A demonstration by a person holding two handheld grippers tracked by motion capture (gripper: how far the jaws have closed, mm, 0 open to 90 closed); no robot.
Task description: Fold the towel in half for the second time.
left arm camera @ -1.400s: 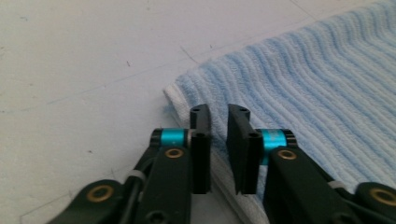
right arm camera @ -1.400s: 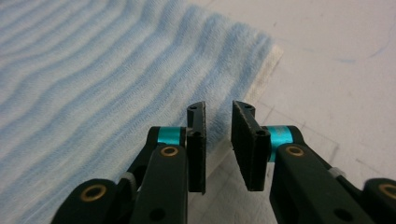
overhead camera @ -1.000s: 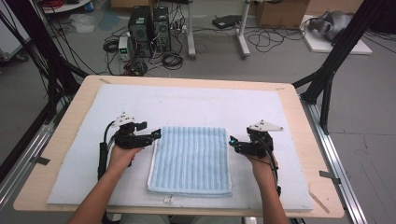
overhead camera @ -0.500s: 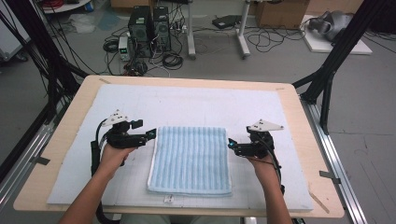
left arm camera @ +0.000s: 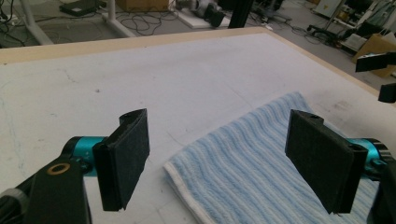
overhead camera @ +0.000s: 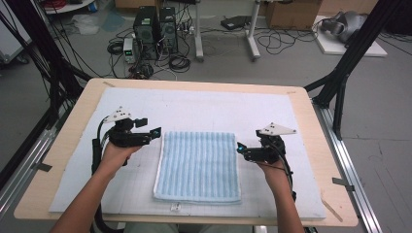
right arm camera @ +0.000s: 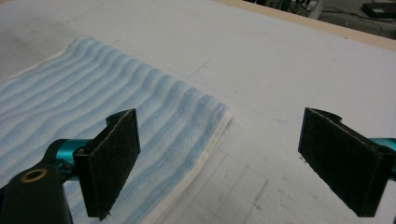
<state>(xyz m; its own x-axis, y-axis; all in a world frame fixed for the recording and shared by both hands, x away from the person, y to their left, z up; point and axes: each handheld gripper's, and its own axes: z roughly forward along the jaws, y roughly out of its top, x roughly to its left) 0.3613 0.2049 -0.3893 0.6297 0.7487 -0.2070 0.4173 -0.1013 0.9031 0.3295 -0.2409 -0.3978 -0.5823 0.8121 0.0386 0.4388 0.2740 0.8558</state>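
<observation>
A folded towel with blue and white stripes (overhead camera: 199,165) lies flat in the middle of the white mat (overhead camera: 204,111). My left gripper (overhead camera: 154,132) hovers at the towel's far left corner, jaws wide open and empty. In the left gripper view that corner of the towel (left arm camera: 261,154) sits between the two black pads (left arm camera: 126,158). My right gripper (overhead camera: 240,149) is at the towel's right edge, open with nothing held. In the right gripper view the towel's far right corner (right arm camera: 177,116) lies between and below its pads (right arm camera: 112,158).
The mat covers a wooden table (overhead camera: 301,97) with metal rails at both sides. Computer towers (overhead camera: 155,24), cables and a cardboard box (overhead camera: 286,12) stand on the floor beyond the far edge. A small white tag (overhead camera: 176,207) lies at the mat's near edge.
My left gripper has drawn back leftward and slightly away from the towel's left edge. The right gripper has stayed by the right edge. The towel lies unmoved.
</observation>
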